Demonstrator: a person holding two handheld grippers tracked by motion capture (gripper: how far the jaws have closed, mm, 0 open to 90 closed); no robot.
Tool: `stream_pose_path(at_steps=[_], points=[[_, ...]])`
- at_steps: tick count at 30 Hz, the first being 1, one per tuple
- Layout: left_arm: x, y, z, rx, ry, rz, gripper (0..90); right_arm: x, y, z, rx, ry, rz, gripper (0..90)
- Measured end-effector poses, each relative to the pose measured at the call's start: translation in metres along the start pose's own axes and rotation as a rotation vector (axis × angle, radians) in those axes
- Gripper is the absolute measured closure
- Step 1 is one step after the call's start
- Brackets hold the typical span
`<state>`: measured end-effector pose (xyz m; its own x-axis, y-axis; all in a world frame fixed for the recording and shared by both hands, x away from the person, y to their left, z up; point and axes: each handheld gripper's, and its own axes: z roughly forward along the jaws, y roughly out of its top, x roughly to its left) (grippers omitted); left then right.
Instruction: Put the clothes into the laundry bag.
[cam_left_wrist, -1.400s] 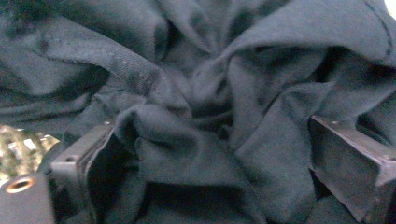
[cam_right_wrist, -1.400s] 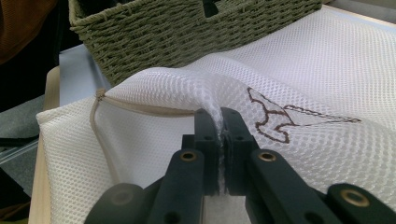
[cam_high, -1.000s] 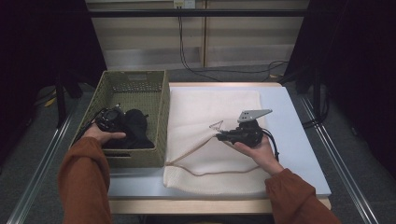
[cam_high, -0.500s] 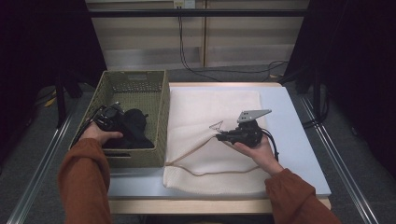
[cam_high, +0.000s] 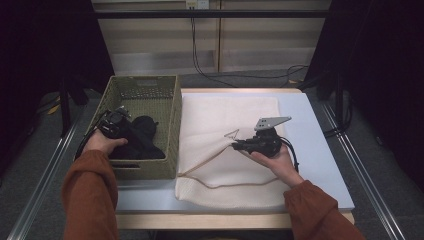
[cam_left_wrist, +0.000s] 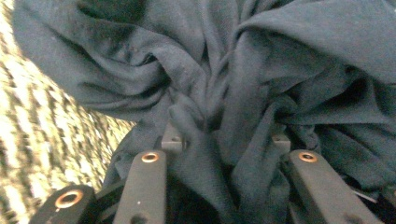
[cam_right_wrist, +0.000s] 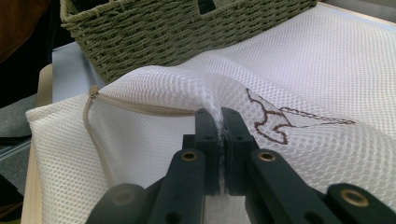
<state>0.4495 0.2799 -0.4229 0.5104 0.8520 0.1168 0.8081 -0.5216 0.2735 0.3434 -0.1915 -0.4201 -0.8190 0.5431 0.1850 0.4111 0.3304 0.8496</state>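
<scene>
The left gripper (cam_high: 116, 122) has just been closing its jaws, and the dark cloth (cam_left_wrist: 261, 88) is bunched up between them. A second ago the jaws were wide; now they are much narrower, with folds of the cloth squeezed in the gap. The left hand (cam_high: 102, 142) has hardly moved, and the right hand (cam_high: 275, 157) is in the same place as before.

The left arm in its rust-brown sleeve (cam_high: 90, 192) comes up along the left edge of the table (cam_high: 320, 165). The hand reaches over the near wall of the green woven basket (cam_high: 172, 107), and the gripper points down into it. The right arm comes up from the near right corner of the table. The right hand lies low on the white mesh bag (cam_high: 225, 112), and the right gripper (cam_high: 235, 145) points left, toward the basket.

The dark cloth lies in a heap in the near half of the basket, right under the left gripper and touching its jaws. The basket stands at the left edge of the table, just beside the mesh bag.

The right gripper is pinched tight on a fold of the mesh bag, close to the bag's open edge with the tan cord (cam_right_wrist: 91, 121). The fold is lifted a little off the table.
</scene>
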Motion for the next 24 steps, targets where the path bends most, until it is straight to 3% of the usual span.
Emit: stream_pose_path(at_steps=[7,10,13,15,22,24], points=[[0.005,-0.005,-0.022,-0.167,-0.025,-0.04,63.9,0.0,0.0,0.0,0.002,-0.006,0.003,87.6],[0.003,-0.007,-0.03,-0.221,-0.023,-0.038,64.1,0.0,0.0,0.0,0.0,-0.004,0.003,87.6],[0.005,-0.01,-0.036,-0.269,-0.048,-0.05,64.3,0.0,0.001,0.0,0.0,-0.005,0.003,87.6],[0.004,-0.012,-0.04,-0.306,-0.035,-0.068,64.5,0.001,0.001,0.0,-0.001,-0.006,0.004,87.6],[0.004,-0.022,-0.058,-0.422,-0.066,-0.101,64.8,0.001,0.001,0.0,0.001,-0.006,0.002,87.6],[0.005,-0.025,-0.061,-0.461,-0.058,-0.118,64.9,0.002,0.001,0.0,0.0,-0.009,0.003,87.6]])
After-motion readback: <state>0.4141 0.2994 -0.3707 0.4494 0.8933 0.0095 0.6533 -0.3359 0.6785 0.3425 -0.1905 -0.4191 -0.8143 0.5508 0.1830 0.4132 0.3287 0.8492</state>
